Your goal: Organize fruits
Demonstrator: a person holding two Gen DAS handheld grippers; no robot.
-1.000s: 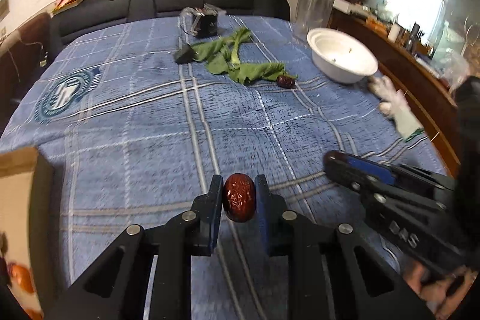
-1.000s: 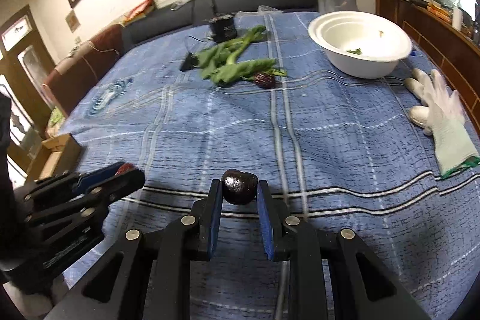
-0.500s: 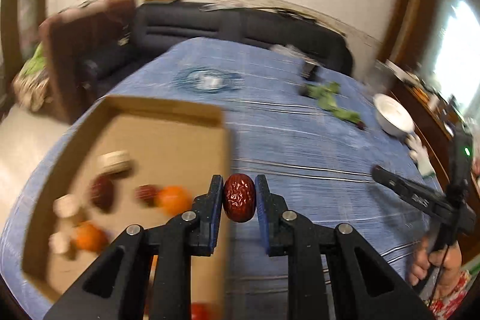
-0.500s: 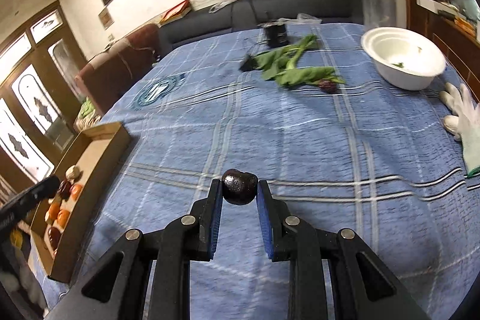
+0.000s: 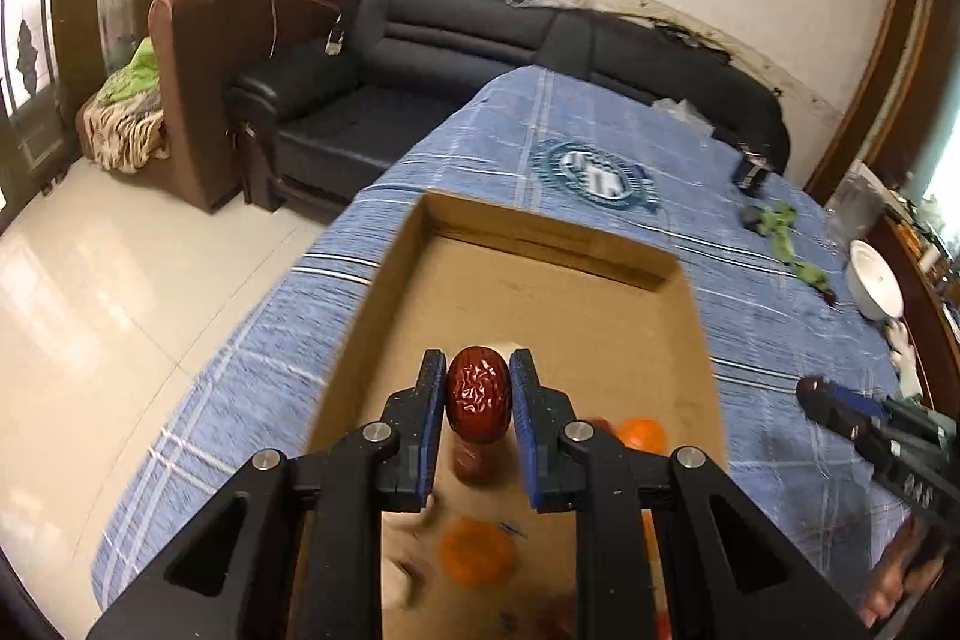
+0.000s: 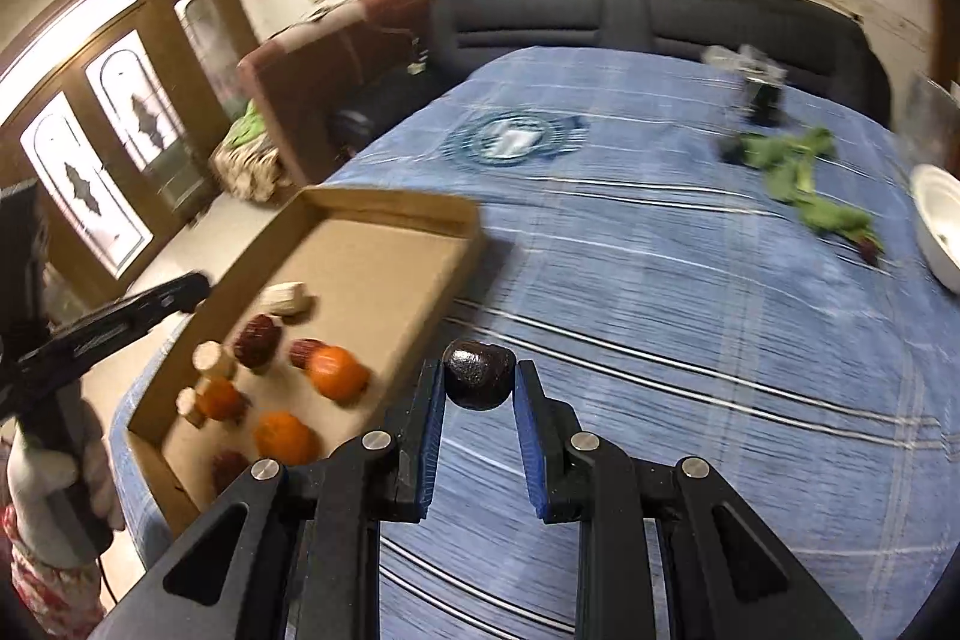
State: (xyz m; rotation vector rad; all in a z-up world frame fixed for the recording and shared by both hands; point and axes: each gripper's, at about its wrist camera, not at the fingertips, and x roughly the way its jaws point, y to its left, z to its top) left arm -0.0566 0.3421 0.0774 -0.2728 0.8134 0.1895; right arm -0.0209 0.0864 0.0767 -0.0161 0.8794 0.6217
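Left gripper (image 5: 478, 403) pinching a wrinkled red date (image 5: 478, 394), held above the box (image 5: 549, 244), presumably for dropping among fruit already gathered there. Right gripper (image 6: 479, 394) clamped on a dark fruit (image 6: 479, 381), hovering over the blue cloth (image 6: 690, 316) just beside the box's near wall, likely waiting its turn. Below in the box: oranges (image 6: 337, 371), more dates (image 6: 257, 338), pale pieces too blurred to name. Farther off: greens (image 6: 798, 175) and one stray dark fruit (image 6: 868, 250) on the cloth, white bowl (image 6: 936, 226) at the edge.
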